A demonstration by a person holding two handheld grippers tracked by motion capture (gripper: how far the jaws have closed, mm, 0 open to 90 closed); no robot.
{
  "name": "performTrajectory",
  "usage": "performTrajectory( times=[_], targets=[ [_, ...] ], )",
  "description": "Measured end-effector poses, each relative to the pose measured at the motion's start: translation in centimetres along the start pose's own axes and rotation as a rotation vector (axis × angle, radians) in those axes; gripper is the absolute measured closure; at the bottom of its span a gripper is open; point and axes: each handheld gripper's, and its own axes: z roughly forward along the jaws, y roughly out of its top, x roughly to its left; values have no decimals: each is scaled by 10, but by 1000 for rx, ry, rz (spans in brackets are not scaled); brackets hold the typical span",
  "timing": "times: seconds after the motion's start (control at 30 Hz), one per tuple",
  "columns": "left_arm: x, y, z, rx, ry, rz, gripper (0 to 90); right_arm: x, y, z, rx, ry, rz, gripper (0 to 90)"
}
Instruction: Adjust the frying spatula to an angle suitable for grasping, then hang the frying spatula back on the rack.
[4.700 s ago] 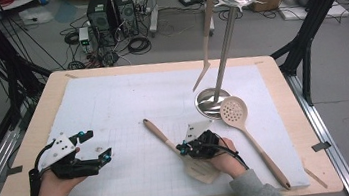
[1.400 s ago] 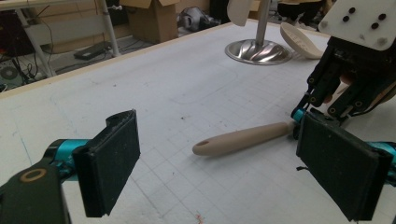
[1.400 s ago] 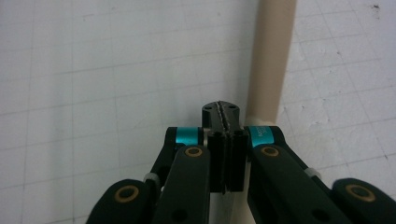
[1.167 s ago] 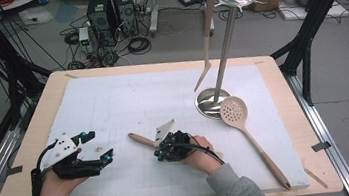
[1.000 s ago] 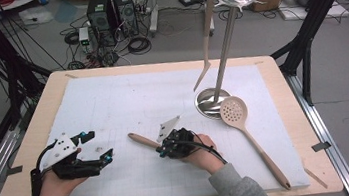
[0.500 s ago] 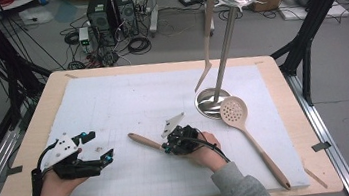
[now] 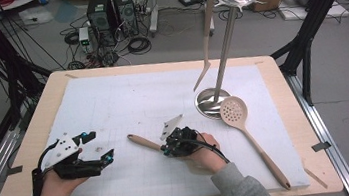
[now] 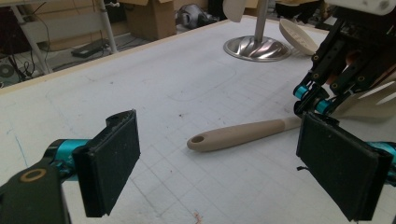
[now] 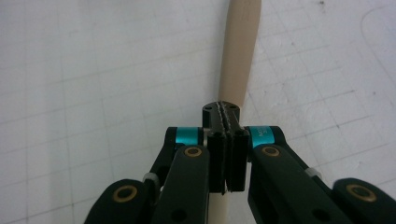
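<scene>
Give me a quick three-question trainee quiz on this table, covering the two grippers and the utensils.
1. True or false: the left gripper has its jaws shut.
2. What lies on the table next to the base of the metal stand? A. slotted spoon B. whisk C. fork
3. Fill in: the right gripper, jaws closed, sits over the spatula's ____.
Key: 1 false, they stand wide open; 2 A; 3 handle.

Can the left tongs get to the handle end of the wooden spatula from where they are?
Probably yes. The left tongs stand open and point at the spatula handle, which lies flat on the mat with bare mat between them. The right tongs hold the spatula farther along, leaving the holed end free.
</scene>
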Motion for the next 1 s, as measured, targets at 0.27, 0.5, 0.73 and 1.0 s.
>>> performTrajectory(
  times=[0.27, 0.5, 0.73, 1.0],
  targets=[
    [0, 2, -3, -11, 3, 1, 138, 3, -4, -15, -52, -45, -3, 697],
    [-1, 4, -4, -27, -7, 10, 137, 1, -14, -29, -79, -44, 29, 337],
    [0, 3, -1, -16, -11, 11, 137, -4, -24, -36, -69, -47, 56, 131],
    [-1, 3, -1, -18, -10, 8, 137, -4, -24, -31, -40, -44, 48, 154]
  ],
)
